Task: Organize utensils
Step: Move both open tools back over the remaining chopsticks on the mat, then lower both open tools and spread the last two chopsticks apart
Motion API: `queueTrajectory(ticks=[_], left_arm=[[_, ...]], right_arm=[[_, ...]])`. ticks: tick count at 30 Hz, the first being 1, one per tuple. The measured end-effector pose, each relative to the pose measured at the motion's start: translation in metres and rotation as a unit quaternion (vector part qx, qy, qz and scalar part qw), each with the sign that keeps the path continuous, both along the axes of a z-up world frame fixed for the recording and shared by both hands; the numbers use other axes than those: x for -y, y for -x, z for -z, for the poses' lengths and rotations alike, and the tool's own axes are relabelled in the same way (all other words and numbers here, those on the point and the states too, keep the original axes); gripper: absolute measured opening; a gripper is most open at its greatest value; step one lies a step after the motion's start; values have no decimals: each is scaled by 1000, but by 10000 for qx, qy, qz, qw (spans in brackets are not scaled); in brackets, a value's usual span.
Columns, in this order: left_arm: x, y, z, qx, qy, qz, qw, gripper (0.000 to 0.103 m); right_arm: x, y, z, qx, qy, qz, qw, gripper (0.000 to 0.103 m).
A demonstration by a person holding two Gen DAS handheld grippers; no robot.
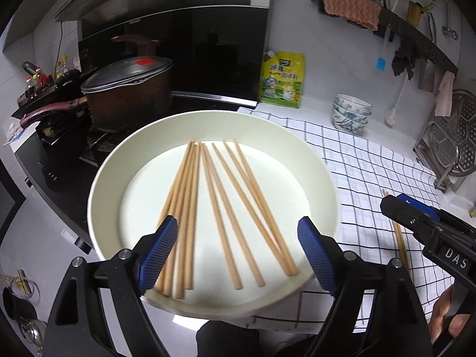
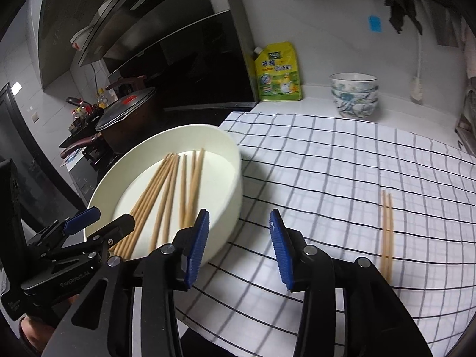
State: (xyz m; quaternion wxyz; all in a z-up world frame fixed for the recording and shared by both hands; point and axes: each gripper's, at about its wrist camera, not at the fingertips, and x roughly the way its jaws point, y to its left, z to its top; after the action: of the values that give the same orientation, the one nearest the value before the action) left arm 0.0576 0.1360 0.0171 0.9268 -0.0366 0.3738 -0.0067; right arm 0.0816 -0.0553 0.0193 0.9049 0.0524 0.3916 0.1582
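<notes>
So in the left wrist view, the left gripper (image 1: 237,260) with its blue ribbed pads sits at the bottom middle of the frame, jaws spread wide with nothing between them. Right behind it, filling the centre, is a round cream-white shallow dish (image 1: 104,178) with a fan of light wooden chopsticks (image 1: 220,211) lying loose on its floor, thick ends toward the camera. The dish sits half on a white cloth with a black grid pattern (image 1: 366,160). At the lower right edge the right gripper (image 1: 416,217) pokes in, and beneath it you can just see a separate pair of wooden chopsticks (image 1: 400,241) lying on the cloth. Upper left has a dark brown pot with a glass lid (image 1: 128,89), top middle a yellow-green refill pouch (image 1: 282,80), and to its right some stacked blue-patterned bowls (image 1: 351,112).

Right wrist view next: the right gripper (image 2: 239,250) is at the bottom centre, jaws open and holding nothing, hovering over the cloth (image 2: 327,154) just beside the dish (image 2: 229,196). The loose chopsticks (image 2: 166,199) are in the dish at centre left, a bit blurry. The separate pair (image 2: 387,232) lies on the cloth at the right, side by side. The left gripper (image 2: 98,220) shows at lower left, over the dish's near rim, jaws apart
</notes>
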Motion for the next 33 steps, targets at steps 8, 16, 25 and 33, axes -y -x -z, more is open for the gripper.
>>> queueTrajectory(ticks=[8,16,25,33], left_arm=[[49,5,-1,43,77,402,9992,89],[99,8,1,76,217,831,9963,93],[142,10,21,-99,115,1105,9938,94],[156,6,41,-346,12,1144,9928,94]], right_arm=[[59,17,4,26,44,403,9992,63],[120,33,19,-120,158,926,9955,72],[152,28,60,-515,675,1324,9875,72],[147,16,86,-617,1167,1329,9823,72]])
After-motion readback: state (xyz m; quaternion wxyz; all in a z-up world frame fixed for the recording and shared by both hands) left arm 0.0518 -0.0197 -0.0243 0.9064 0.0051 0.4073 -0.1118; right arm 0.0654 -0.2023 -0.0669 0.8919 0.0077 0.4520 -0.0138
